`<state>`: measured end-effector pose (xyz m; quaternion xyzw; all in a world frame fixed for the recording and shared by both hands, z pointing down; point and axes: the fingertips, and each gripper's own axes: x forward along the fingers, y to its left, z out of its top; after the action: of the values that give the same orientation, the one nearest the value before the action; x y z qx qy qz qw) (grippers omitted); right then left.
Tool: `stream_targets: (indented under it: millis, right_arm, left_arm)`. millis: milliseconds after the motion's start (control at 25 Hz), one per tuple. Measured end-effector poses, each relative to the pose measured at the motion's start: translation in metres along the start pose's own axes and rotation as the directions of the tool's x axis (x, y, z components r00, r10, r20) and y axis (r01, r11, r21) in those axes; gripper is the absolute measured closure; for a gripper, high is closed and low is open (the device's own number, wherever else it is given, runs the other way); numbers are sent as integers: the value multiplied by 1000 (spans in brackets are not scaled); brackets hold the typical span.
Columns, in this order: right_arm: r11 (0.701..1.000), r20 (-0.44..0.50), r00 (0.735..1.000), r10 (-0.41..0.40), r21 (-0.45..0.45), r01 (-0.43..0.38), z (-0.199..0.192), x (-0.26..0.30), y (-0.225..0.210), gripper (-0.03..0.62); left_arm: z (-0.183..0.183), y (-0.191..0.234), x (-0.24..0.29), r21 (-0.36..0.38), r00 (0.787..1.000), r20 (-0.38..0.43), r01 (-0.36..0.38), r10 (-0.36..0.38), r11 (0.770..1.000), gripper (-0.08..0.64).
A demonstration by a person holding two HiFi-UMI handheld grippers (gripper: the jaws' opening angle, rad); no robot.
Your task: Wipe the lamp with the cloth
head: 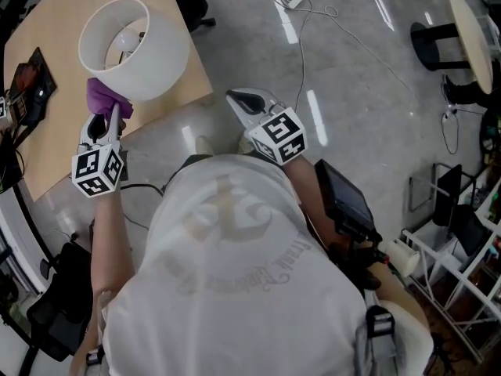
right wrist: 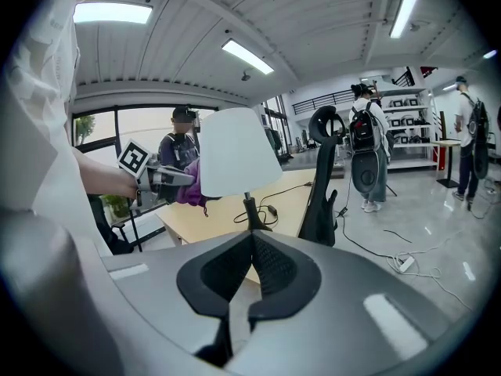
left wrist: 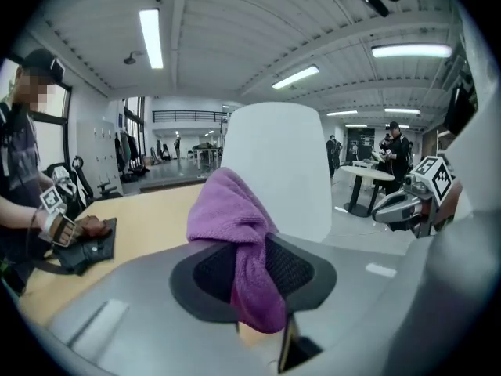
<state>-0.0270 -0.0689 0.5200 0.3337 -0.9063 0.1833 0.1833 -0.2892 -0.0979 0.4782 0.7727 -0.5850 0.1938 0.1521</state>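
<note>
A lamp with a white shade (head: 137, 45) stands on the wooden table (head: 63, 124); its dark stem and base (right wrist: 254, 214) show in the right gripper view. My left gripper (head: 102, 124) is shut on a purple cloth (head: 106, 96), which is bunched at the shade's lower near edge. In the left gripper view the cloth (left wrist: 227, 210) drapes between the pads and the shade (left wrist: 278, 171) rises right behind it. My right gripper (head: 235, 98) is off the table's corner, above the floor, jaws together and empty, pointing toward the lamp (right wrist: 235, 151).
A black device (head: 27, 84) lies at the table's far left, where another person (left wrist: 23, 186) sits. A black office chair (right wrist: 325, 171) stands beyond the table. Cables and a power strip (head: 293, 0) trail over the grey floor. A round table (head: 470, 22) is far right.
</note>
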Motion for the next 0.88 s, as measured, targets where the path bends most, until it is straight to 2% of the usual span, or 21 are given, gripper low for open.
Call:
stream_targets:
  millis: [120, 240, 320, 520, 680, 800, 880]
  right_arm:
    - [1000, -3, 1000, 6, -1, -6, 0, 0, 1, 578]
    - [1000, -6, 1000, 12, -4, -12, -1, 1, 1, 578]
    - [1000, -3, 1000, 17, -7, -17, 1, 2, 0, 578]
    - [999, -2, 999, 37, -8, -37, -4, -10, -9, 578]
    - [1000, -1, 1000, 26, -3, -26, -6, -15, -16, 578]
    - [999, 21, 999, 41, -10, -41, 6, -1, -12, 578]
    - [998, 23, 998, 51, -22, -51, 11, 5, -9, 578]
  left_arm:
    - [-19, 0, 3, -65, 999, -44, 27, -30, 998, 459]
    - [-31, 1, 2, -79, 996, -80, 23, -29, 997, 459]
    - [-26, 3, -3, -73, 998, -67, -4, -1, 997, 459]
    - [16, -7, -24, -59, 993, 61, -96, 100, 994, 460]
    - [66, -16, -45, -72, 972, 216, -76, 89, 995, 462]
    - [102, -12, -68, -8, 951, 299, -85, 83, 996, 462]
    - [114, -16, -76, 23, 942, 328, -84, 72, 996, 462]
